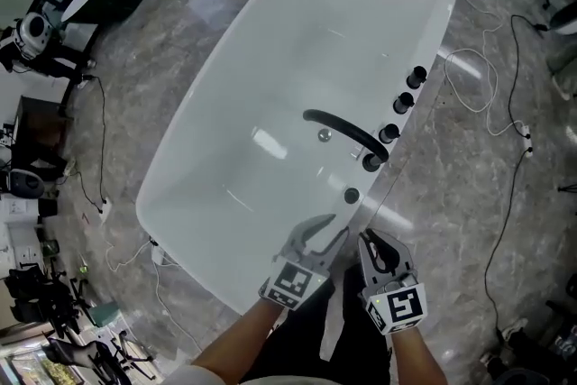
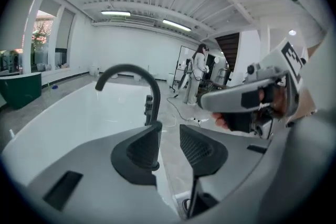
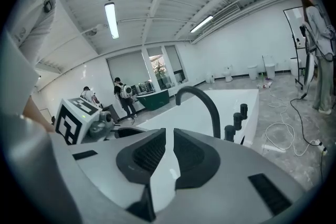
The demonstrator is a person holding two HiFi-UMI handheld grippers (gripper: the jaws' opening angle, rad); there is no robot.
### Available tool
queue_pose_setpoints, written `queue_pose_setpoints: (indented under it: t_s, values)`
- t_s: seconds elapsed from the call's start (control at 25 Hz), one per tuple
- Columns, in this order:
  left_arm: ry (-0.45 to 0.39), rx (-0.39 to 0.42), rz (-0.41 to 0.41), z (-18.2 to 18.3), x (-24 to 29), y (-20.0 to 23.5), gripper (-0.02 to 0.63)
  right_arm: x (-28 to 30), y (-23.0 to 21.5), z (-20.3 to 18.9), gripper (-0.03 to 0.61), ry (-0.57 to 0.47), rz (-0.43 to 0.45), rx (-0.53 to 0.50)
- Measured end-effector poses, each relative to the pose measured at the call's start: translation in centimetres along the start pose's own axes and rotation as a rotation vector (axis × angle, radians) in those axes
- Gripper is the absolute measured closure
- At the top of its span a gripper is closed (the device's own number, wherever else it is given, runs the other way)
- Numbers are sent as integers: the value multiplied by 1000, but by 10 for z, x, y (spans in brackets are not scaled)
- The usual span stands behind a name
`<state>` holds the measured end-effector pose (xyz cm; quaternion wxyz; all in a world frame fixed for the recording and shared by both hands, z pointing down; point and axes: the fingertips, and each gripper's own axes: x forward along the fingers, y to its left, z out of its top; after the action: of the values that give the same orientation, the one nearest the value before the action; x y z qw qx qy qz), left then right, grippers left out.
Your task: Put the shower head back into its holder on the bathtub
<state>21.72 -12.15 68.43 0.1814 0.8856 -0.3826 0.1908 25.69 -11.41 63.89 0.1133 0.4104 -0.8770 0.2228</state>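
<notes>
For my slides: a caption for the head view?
Left hand-held gripper and right hand-held gripper hover by the white bathtub's rim, near its black faucet.

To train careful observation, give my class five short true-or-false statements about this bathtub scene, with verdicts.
1. The bathtub is white. True.
2. Its arched spout is gold. False: it is black.
3. The left gripper holds a shower head. False: its jaws stand apart with nothing between them.
4. A white cable lies on the floor beside the tub. True.
5. Several black knobs stand along the tub's rim. True.
</notes>
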Motion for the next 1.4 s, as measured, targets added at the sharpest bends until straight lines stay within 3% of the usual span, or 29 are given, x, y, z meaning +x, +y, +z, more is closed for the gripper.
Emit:
queue_pose_setpoints:
  t_s: [0.16,0.44,0.88,1.4]
  values:
    - [-88,-11,21,79,-47,-12,586,-19,27,56,535,-53,-27,-27]
    - [-130,-54,15,161,-122,-52,609,-76,82,129,563,-122,-53,-85]
    - [-203,-36,-7,213,-154,-83,609,-107,108,177,565,-169,-68,-178]
    - [-276,-28,109,246,-158,-81,609,-105,105,204,565,-208,35,-274]
